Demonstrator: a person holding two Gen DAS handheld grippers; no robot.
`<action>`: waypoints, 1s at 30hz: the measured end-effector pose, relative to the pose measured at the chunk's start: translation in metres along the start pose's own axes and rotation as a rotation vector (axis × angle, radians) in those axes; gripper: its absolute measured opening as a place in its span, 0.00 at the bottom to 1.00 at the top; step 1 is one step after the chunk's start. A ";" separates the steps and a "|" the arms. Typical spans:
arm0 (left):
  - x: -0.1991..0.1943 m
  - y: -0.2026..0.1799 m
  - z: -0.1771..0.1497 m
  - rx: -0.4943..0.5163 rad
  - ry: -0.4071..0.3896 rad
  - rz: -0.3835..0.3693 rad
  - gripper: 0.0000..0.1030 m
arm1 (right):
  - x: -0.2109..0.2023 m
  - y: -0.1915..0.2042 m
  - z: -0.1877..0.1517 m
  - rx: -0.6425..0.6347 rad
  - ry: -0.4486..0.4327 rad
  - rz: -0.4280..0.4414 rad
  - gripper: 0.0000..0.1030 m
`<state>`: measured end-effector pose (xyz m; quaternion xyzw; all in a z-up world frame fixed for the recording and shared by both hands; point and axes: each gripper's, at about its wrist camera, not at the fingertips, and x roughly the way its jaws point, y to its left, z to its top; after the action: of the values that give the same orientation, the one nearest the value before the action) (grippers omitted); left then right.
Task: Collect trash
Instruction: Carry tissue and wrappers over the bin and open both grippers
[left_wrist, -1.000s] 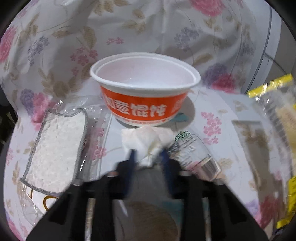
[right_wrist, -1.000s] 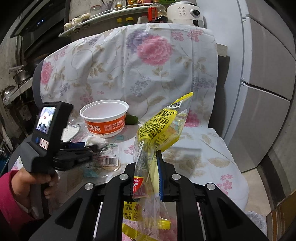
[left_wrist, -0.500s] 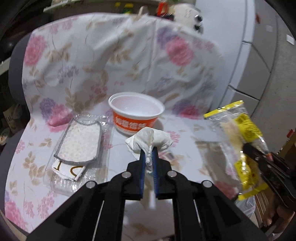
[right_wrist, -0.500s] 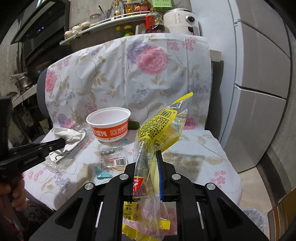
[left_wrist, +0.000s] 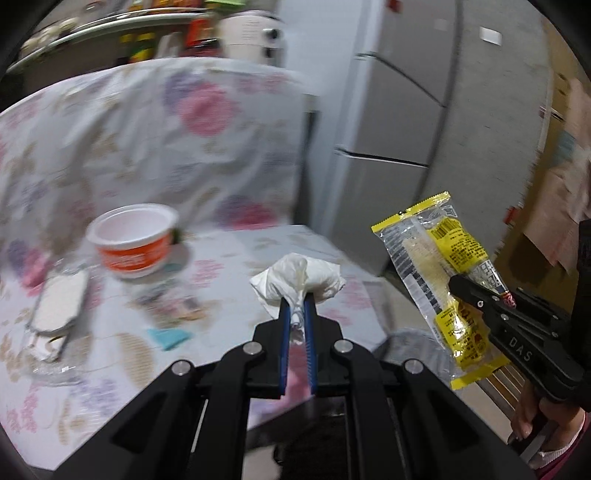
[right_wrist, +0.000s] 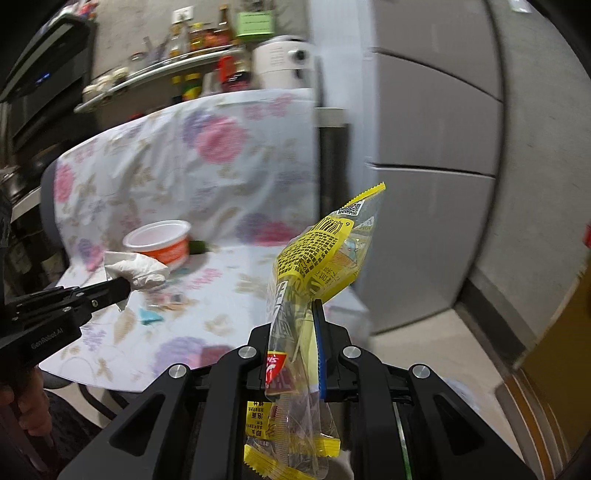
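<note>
A crumpled white tissue (left_wrist: 299, 278) is being pinched between the blue-padded fingers (left_wrist: 283, 325) of the left gripper (left_wrist: 295, 314), which are pressed together on a twisted tail of the paper. The tissue is being held in the air, above the flowered cloth (left_wrist: 229, 254) that is draped over the seat.

A yellow-and-clear wrapper (right_wrist: 314, 258) is being clamped upright between the fingers of the right gripper (right_wrist: 295, 332); its upper part is standing above the fingertips and its lower end is hanging below them. In the left wrist view, the same wrapper (left_wrist: 443, 273) is being held off to the right of the tissue, well apart from it, beyond the seat's edge. Part of a hand (left_wrist: 532, 417) is being shown on the right gripper's handle.

Left lying on the cloth are an orange-and-white bowl (left_wrist: 135, 240), a clear tray (left_wrist: 55, 314) with a white pad in it, a small printed packet (left_wrist: 173, 306) and a teal scrap (left_wrist: 170, 336). The picture is blurred there, so finer detail cannot be told.

A grey fridge (right_wrist: 436, 147) is being shown behind the seat.
</note>
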<state>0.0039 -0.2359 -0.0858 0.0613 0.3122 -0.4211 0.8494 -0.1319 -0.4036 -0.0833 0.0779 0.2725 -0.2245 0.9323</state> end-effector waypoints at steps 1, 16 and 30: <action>0.003 -0.010 0.000 0.014 -0.002 -0.019 0.06 | -0.007 -0.015 -0.004 0.018 -0.004 -0.031 0.14; 0.100 -0.164 -0.025 0.204 0.097 -0.248 0.07 | -0.018 -0.156 -0.091 0.209 0.067 -0.242 0.14; 0.166 -0.210 -0.035 0.278 0.194 -0.304 0.48 | 0.049 -0.210 -0.141 0.309 0.204 -0.245 0.42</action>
<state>-0.0956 -0.4696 -0.1769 0.1704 0.3370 -0.5752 0.7256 -0.2584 -0.5708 -0.2332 0.2083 0.3354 -0.3661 0.8427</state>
